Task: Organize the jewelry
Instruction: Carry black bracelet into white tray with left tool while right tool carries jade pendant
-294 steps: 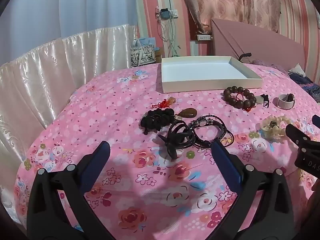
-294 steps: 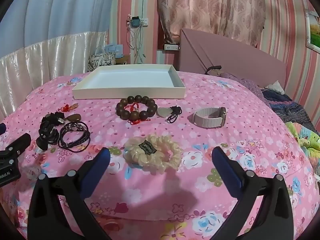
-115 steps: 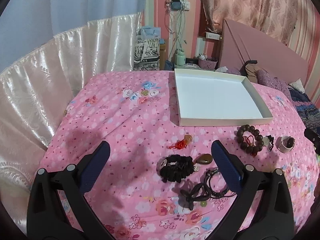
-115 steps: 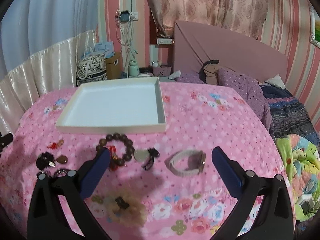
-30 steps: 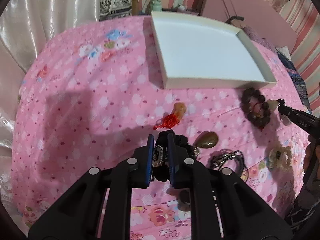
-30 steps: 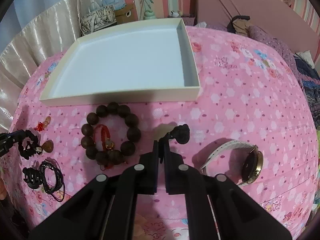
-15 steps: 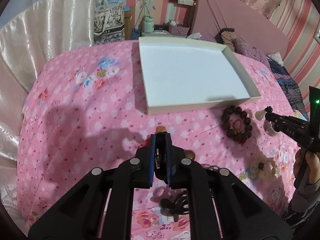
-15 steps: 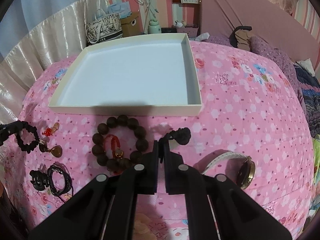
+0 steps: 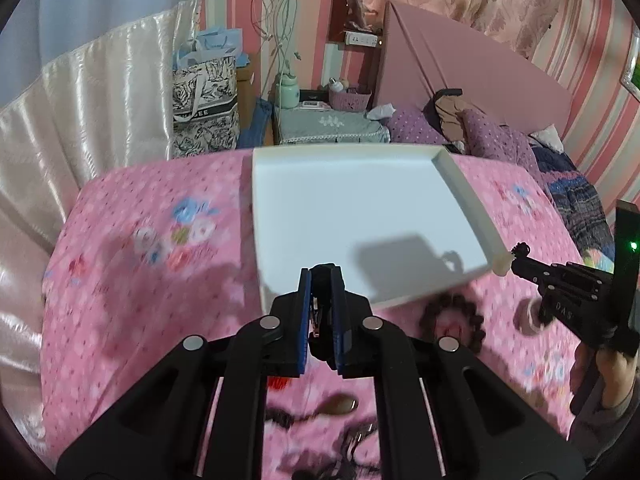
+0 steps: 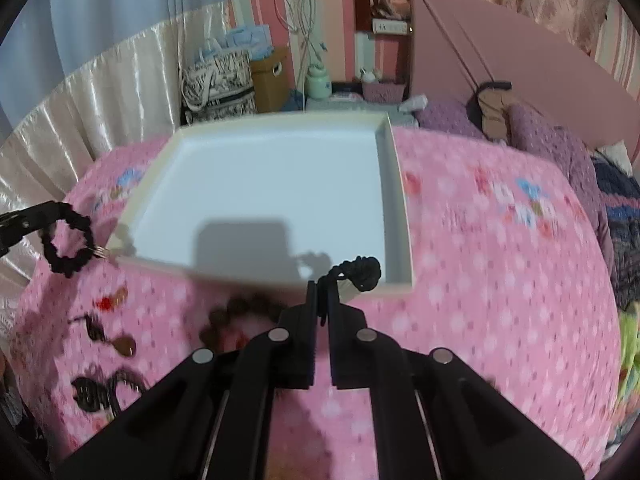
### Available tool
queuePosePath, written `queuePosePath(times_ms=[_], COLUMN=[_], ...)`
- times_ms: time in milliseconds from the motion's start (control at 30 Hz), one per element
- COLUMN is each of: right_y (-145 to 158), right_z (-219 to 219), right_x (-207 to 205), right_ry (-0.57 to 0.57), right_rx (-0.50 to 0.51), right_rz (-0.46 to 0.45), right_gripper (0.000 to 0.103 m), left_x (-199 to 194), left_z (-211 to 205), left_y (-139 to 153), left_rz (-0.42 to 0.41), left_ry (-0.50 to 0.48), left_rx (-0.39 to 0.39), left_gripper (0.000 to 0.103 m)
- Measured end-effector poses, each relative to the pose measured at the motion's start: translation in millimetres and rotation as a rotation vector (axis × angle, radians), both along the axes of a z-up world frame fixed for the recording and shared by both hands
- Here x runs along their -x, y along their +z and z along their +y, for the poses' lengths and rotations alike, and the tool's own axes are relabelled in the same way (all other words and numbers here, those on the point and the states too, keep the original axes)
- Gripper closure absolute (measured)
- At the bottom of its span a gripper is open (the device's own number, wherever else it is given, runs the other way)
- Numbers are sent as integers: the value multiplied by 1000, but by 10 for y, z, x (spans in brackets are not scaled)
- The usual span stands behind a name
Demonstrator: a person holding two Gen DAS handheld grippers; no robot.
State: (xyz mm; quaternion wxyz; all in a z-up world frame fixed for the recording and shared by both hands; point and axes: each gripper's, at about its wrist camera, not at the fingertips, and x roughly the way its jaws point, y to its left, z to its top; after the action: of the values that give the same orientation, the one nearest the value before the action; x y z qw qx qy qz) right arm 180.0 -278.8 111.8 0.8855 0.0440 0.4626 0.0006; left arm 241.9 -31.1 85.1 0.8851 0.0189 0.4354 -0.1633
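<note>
Your left gripper: jaws clamped on black beaded bracelet, held in air at near-left corner of white tray. Your right gripper: jaws pinching black cord pendant, knot above tray's near-right rim. Brown bead bracelet lies on pink floral bed cover

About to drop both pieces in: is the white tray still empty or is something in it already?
Empty. The white tray shows a bare floor in both views, only shadows on it. The left gripper and right gripper hold their pieces at its near edge.

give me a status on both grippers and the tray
Left gripper shut on black bead bracelet. Right gripper shut on black cord. White tray empty, path clear.
</note>
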Motion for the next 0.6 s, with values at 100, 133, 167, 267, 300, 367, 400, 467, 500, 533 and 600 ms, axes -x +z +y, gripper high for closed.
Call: queuePosePath(times_ms=[100, 133, 167, 267, 300, 367, 400, 467, 500, 533, 600], right_y=[29, 29, 25, -6, -20, -61, -80, -115, -136, -158, -219], right_z=[26, 25, 24, 25, 22, 10, -4, -21, -34, -46, -76], right_x=[-259, -393, -491, -801, -899, -1124, -1237, -1419, -1518, -1583, -1735], right_ry=[6, 2, -1, -12, -16, -30, -36, -46, -48, -51, -55], right_rx=[11, 14, 15, 19, 19, 31, 32, 32, 26, 22, 15], right_rz=[-19, -25, -29, -46, -52, -66, -71, -78, -84, -85, -77], right_gripper=[99, 99, 99, 99, 99, 99, 99, 99, 99, 99, 99], left_x=[-273, -329, -431, -717, -778, -1005, -1079, -1277, -1344, -1431, -1604], left_z=[-155, -199, -259, -383, -411, -486, -514, -563, -579, -593, -612], left_y=[10, 11, 12, -24, -42, -93, -128, -208, -235, -278, -368], left_rz=[4, -2, -12, -15, -13, -13, -13, -7, -3, 1, 7], left_ry=[0, 2, 5, 25, 29, 42, 47, 58, 61, 68, 81], left_rx=[16, 16, 16, 18, 18, 6, -2, -16, -17, -18, -22], left_gripper=[96, 96, 96, 96, 96, 96, 96, 96, 96, 96, 96])
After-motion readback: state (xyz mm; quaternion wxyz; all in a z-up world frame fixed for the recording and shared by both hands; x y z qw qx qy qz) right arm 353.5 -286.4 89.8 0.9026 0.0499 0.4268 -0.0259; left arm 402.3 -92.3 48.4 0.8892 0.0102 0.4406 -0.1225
